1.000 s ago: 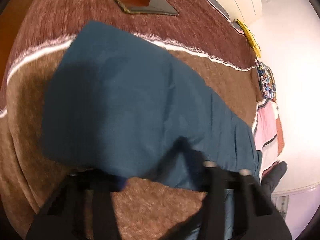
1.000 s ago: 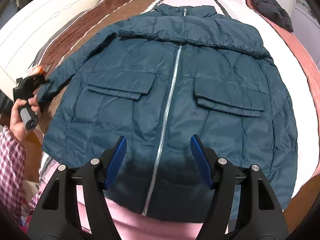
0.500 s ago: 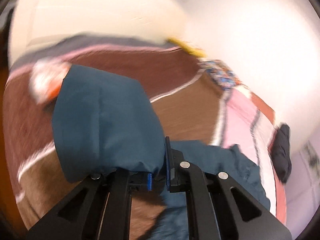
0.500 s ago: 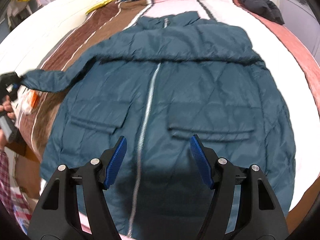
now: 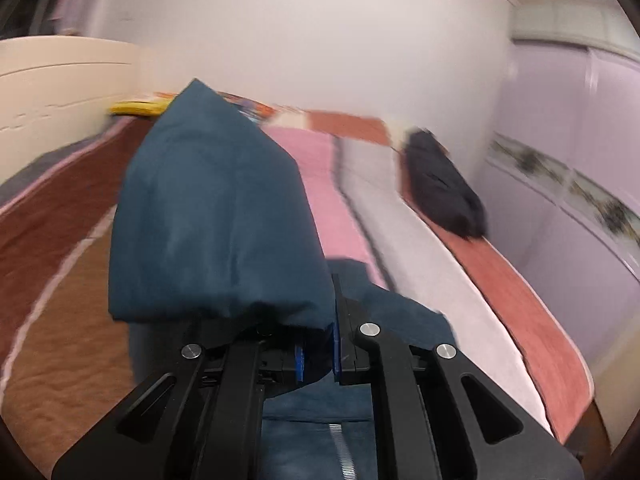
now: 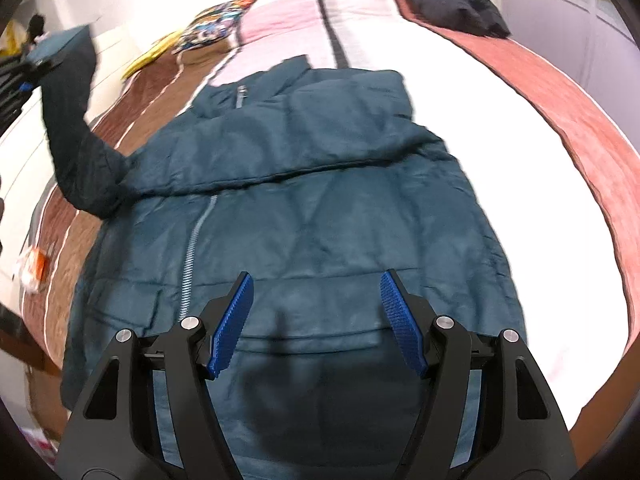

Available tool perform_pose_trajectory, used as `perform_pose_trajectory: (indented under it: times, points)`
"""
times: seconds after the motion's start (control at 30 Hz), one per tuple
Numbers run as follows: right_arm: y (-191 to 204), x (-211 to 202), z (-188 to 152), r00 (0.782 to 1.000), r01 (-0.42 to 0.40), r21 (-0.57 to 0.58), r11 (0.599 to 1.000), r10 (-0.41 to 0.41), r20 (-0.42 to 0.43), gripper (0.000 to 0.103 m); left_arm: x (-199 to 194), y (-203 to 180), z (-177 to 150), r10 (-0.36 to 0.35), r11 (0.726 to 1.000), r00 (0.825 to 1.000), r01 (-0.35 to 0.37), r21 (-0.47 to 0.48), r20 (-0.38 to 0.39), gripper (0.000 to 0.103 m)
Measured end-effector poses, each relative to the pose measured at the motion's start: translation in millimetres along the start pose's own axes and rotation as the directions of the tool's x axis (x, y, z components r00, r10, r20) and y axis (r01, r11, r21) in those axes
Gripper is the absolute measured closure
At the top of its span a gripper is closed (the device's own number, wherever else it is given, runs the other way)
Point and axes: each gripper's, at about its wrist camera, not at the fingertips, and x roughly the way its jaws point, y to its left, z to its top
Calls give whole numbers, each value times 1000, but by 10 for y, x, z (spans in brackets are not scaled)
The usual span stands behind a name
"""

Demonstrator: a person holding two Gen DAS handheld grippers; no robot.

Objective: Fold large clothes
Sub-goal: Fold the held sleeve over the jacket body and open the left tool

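Observation:
A dark teal zip-up jacket [image 6: 312, 216] lies face up on the striped bedspread [image 6: 460, 92], collar away from me. My left gripper [image 5: 318, 344] is shut on the cuff of the jacket's left sleeve [image 5: 216, 216] and holds it raised in the air; in the right wrist view that sleeve [image 6: 76, 136] rises from the shoulder toward the upper left. My right gripper [image 6: 316, 320] is open and empty, hovering over the jacket's lower right front, near the pocket flap.
A black garment [image 6: 448, 0] lies at the bed's far right, also seen in the left wrist view [image 5: 444, 188]. A colourful patterned item [image 6: 212, 32] and a yellow item [image 6: 148, 56] lie at the far end. An orange-and-white packet [image 6: 32, 268] lies at the left edge.
The left gripper closed on the sleeve cuff and lifted it up off the bed, swinging toward the jacket body. The right gripper shifted right over the jacket, staying open.

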Motion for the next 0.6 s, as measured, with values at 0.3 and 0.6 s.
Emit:
perform_pose_trajectory:
  times: [0.3, 0.6]
  points:
    - [-229, 25, -47, 1000, 7, 46, 999, -7, -18, 37, 1203, -611, -861, -40, 997, 942, 62, 54, -334, 50]
    - [-248, 89, 42, 1000, -18, 80, 997, 20, -23, 37, 691, -552, -1156, -82, 985, 927, 130, 110, -367, 40]
